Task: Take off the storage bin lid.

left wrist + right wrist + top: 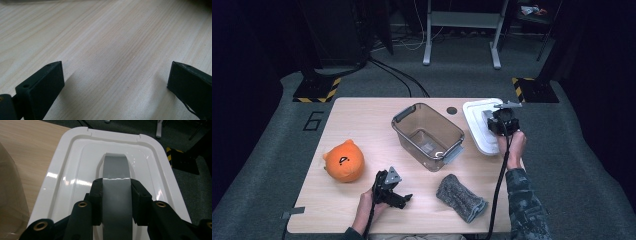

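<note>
Jaws of the right gripper (116, 195) are clamped on the grey handle (116, 170) in the middle of the white lid (75, 165), one pad on each side of it. That lid (477, 125) lies flat at the far right of the table (362, 125), just beside the clear tub (428, 135) (which stands open and upright near the middle). Left gripper (396, 194) rests low over bare wood near the front edge, jaws spread wide with nothing between them. An orange plush toy (344, 160) sits to its left, and a grey cloth (460, 197) lies to its right.
</note>
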A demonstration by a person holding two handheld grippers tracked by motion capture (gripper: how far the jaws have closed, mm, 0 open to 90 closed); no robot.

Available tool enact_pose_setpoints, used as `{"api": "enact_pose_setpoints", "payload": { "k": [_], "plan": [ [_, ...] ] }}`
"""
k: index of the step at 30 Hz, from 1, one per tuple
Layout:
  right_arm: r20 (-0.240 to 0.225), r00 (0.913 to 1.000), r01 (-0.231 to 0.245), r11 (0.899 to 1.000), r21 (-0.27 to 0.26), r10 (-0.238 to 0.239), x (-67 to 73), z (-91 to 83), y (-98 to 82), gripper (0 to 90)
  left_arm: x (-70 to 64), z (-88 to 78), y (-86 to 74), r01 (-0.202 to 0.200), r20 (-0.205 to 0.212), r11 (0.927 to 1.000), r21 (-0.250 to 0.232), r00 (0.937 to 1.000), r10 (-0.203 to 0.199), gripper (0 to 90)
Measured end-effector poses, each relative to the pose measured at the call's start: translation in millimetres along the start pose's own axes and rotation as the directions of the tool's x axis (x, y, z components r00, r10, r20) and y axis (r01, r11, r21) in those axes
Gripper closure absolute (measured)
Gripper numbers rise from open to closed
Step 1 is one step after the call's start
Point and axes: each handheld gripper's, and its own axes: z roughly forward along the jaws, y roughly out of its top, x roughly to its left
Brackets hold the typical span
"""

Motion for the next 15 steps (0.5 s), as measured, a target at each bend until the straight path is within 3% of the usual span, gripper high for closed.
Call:
{"api": "enact_pose_setpoints", "payload": {
  "k": [3,15],
  "plan": [
    [-0.002,0.9996,-0.030,1.000,0.003,0.030,-1.6,4.6,-4.6,66.2,-0.3,0.4,-0.2,0.001,-0.004,1.0000,-0.005,1.0000,-0.001,0.3],
    [0.014,0.9982,-0.059,0.998,0.038,0.058,-1.8,20.9,-16.8,66.1,-0.2,0.1,-0.1,0.003,0.002,1.0000,-0.001,1.0000,-0.003,0.3]
  ]
}}
